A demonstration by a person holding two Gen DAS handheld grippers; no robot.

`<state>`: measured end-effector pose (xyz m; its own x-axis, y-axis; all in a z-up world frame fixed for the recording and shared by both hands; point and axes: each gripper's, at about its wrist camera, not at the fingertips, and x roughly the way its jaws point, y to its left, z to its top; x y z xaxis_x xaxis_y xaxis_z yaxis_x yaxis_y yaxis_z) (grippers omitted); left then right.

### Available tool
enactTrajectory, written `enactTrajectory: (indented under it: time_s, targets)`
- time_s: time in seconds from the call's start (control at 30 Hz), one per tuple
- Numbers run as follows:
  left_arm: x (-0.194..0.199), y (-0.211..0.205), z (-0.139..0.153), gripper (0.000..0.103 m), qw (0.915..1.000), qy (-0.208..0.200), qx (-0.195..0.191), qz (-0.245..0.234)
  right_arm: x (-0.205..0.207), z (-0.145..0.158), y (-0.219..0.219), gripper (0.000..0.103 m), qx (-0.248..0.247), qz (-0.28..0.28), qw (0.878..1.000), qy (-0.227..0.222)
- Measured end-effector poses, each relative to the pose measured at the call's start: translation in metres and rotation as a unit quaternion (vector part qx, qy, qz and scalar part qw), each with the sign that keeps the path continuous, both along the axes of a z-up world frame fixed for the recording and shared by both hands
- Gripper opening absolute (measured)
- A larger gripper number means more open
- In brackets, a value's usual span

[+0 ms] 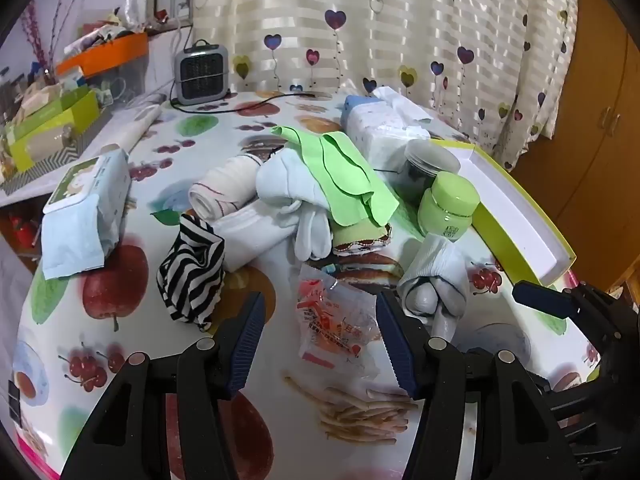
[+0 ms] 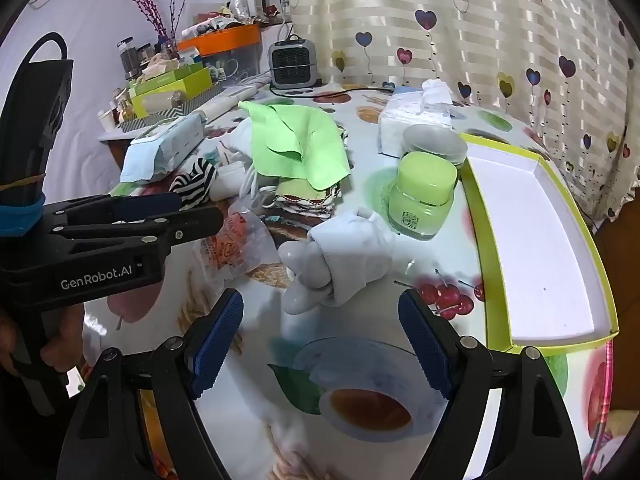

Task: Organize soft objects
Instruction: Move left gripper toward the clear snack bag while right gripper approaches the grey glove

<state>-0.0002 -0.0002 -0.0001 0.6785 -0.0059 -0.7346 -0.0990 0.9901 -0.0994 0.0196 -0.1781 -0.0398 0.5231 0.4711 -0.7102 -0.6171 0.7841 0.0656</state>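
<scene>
A pile of soft things lies mid-table: a green cloth, white socks, a rolled striped towel and a black-and-white striped pouch. A rolled pale grey sock bundle lies apart, near the green jar. My left gripper is open and empty over a clear snack bag. My right gripper is open and empty, just short of the sock bundle. The white box lid with a green rim is empty.
A green jar and a dark lidded jar stand beside the lid. A tissue pack, a wet-wipe pack, a small heater and cluttered boxes sit behind and left. The left gripper's body shows in the right view.
</scene>
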Motion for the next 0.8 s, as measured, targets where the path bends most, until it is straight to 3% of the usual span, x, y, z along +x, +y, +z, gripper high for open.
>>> enactTrajectory:
  time_s: [0.33,0.43,0.8]
  targets:
    - [0.003,0.003,-0.001,0.057,0.9998,0.004,-0.019,-0.003,0.001,0.002,0.001,0.08,0.0,0.001,1.0,0.002]
    - [0.004,-0.008,-0.014,0.057,1.0,0.008,0.0,-0.005,0.001,0.001,0.001,0.08,0.0,0.0,1.0,0.001]
    - [0.001,-0.001,-0.004,0.057,1.0,0.006,-0.003,-0.006,0.0,0.002,0.003,0.08,0.001,0.002,1.0,0.002]
